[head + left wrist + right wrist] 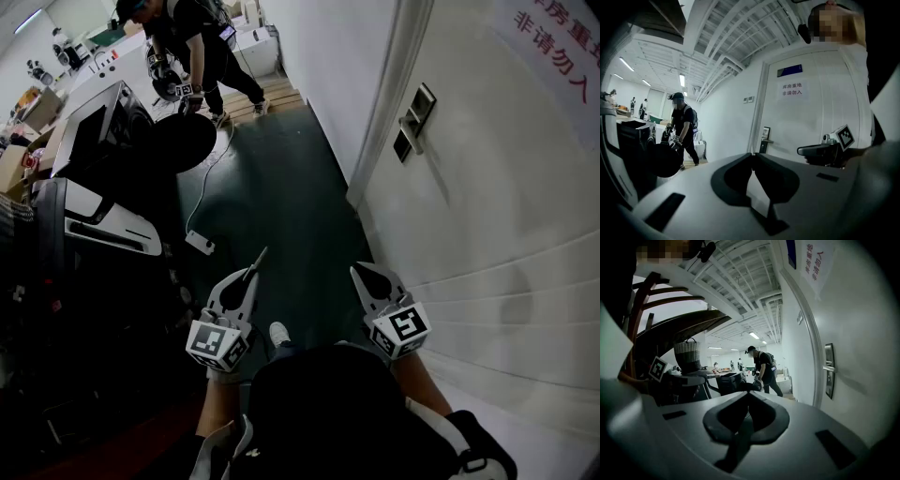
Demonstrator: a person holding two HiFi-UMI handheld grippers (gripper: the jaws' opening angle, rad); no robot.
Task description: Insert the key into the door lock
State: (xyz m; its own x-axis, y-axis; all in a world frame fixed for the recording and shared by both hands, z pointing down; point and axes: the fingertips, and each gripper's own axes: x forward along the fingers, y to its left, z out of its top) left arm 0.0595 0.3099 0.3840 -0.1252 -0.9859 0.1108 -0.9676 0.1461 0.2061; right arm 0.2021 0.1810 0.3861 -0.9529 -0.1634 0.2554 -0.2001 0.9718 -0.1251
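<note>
The jaws of the left gripper (751, 154) are pressed together at their tips, and in the head view a thin blade that appears to be the key (259, 260) sticks out ahead of them, pointing up and away over the dark floor (281, 206). The right gripper (362, 274) hangs just beside it, jaws closed with nothing visible between them. Both are held low, well apart from the lock (412, 122), which sits on the white door (506, 216) at the edge next to the frame, with a handle (828, 367) jutting from its plate. A second person (192, 52) works at the far end of the floor.

The main risk from here appears to be the grip. The key looks pinched by one end only, so a sideways knock against the lock plate could twist it in the jaws or flick it out onto the floor. The keyhole is too small to make out in any view, so the angle of approach cannot be judged. A key arriving tilted or turned the wrong way would likely jam at the mouth. The handle may also block the left gripper as it closes in.
</note>
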